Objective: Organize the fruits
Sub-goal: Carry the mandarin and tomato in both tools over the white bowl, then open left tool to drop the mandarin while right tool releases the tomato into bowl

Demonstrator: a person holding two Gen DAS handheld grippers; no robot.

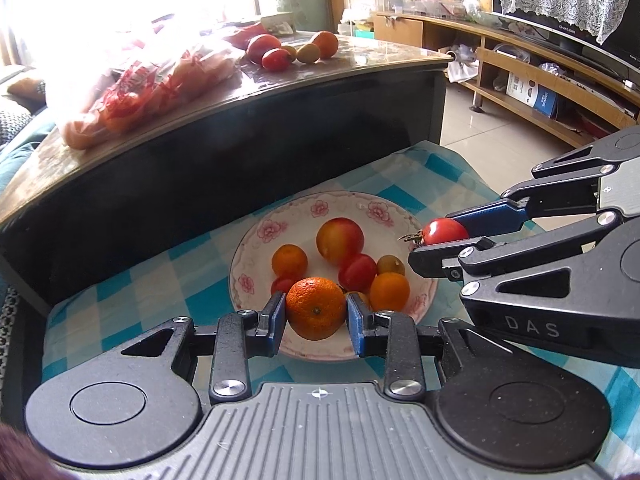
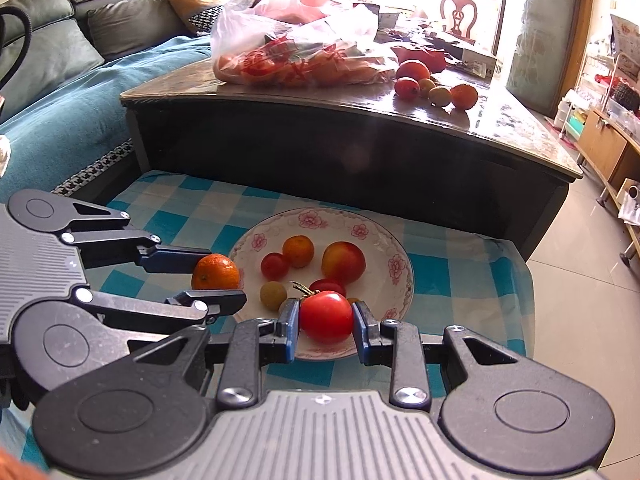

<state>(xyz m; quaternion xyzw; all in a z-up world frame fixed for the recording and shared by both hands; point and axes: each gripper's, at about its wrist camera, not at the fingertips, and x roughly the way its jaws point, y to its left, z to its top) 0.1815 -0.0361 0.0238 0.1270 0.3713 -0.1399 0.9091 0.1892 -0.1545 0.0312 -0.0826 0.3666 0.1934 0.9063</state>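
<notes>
left claw [image 1: 316, 316] clamped on an orange [image 1: 316, 308], right claw [image 2: 326, 320] clamped on a red tomato [image 2: 326, 317], both above the near rim of a flowered plate [image 2: 320, 216]. more fruit on the plate, on a checked cloth [image 2: 192, 208] beside the dark counter [image 2: 360, 136].

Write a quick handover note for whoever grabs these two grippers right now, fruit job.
Left gripper: shut on the mandarin, held over the flowered plate's near rim.
Right gripper: shut on the red tomato, also over the plate.
Done: several fruits already lie in the plate, among them a peach.
Left: set down both held fruits; a loose group of fruit and a plastic bag of fruit remain on the coffee table.
</notes>
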